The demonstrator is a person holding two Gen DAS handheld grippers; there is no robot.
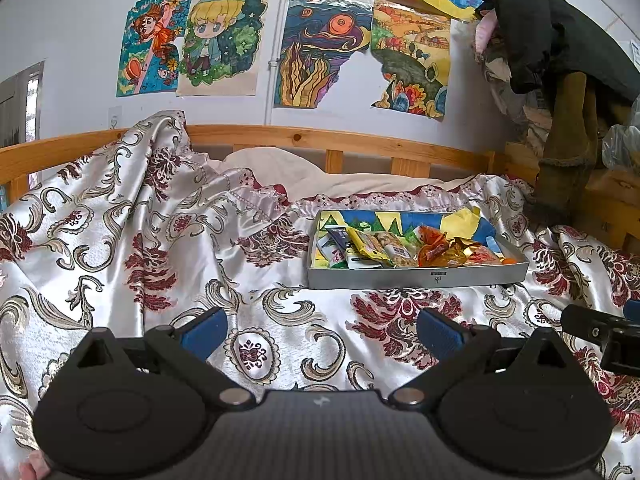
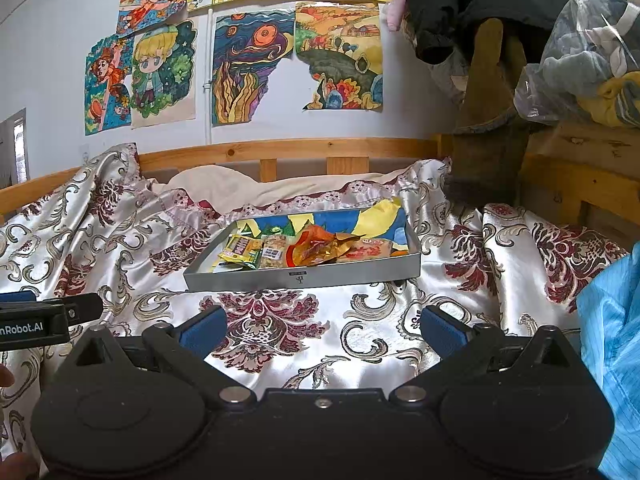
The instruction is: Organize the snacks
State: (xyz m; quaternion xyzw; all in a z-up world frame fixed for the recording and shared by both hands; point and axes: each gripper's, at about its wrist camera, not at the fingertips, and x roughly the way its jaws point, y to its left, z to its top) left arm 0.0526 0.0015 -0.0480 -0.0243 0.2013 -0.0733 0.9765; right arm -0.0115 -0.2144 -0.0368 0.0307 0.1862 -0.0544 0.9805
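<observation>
A: Where's the grey tray (image 2: 280, 278)?
B: Twelve o'clock of the right gripper (image 2: 322, 330), on the patterned bedspread (image 2: 400, 300), snack packets (image 2: 304, 250) piled inside.
A: Its jaws?
B: Spread wide, empty; left gripper (image 2: 52, 314) pokes in at nine o'clock

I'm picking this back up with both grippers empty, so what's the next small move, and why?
Probably ease the right gripper forward toward the tray. Both grippers are open and hold nothing, short of the tray's near wall, and the snacks sit piled inside it. The tray lies almost straight ahead of the right gripper, but off to the right of the left gripper.
</observation>
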